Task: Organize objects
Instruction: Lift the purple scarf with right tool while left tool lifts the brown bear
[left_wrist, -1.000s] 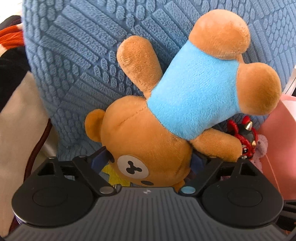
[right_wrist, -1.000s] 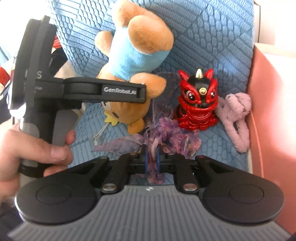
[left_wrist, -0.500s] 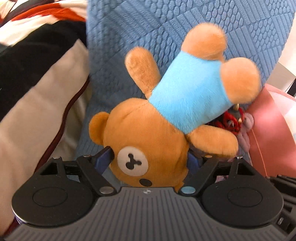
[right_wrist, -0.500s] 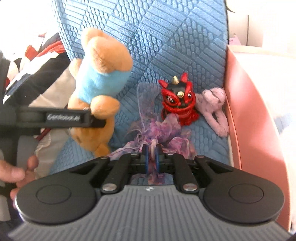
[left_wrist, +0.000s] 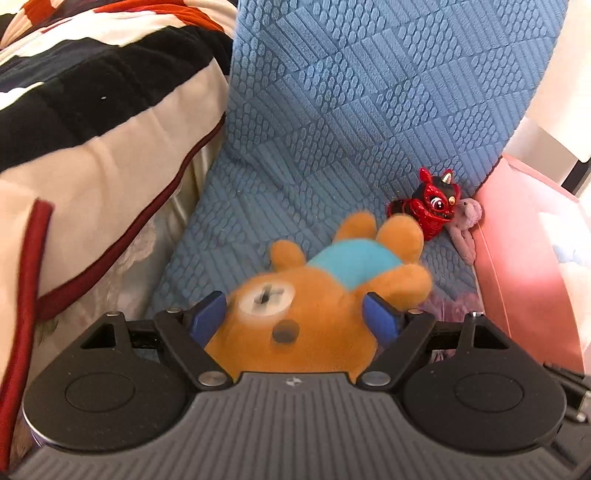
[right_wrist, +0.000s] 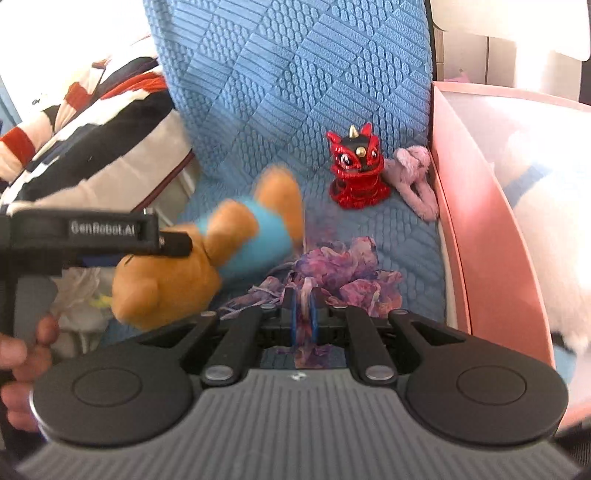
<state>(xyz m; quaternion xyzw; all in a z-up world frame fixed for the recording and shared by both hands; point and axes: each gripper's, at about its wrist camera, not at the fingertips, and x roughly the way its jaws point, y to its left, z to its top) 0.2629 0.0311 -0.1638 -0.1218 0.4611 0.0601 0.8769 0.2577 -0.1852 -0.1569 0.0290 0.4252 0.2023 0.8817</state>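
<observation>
One teddy bear (left_wrist: 306, 317), one red lion figure (left_wrist: 434, 210), one purple scarf (right_wrist: 343, 273): left tongs (left_wrist: 295, 317) are closing around the bear's head; right tongs (right_wrist: 303, 314) are clenching the scarf.

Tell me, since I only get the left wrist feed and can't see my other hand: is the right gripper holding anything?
Observer: Yes. The right gripper is shut on a strip of purple fabric.
Operator: Where is the rest of that fabric?
Observer: It is bunched on the blue cushion just ahead of the fingers, between the teddy bear and the pink bin.
Operator: Can you see my left gripper from there?
Observer: Yes. The left gripper reaches in from the left edge, its jaws closing with the bear's head between them, and a hand grips its handle.
</observation>
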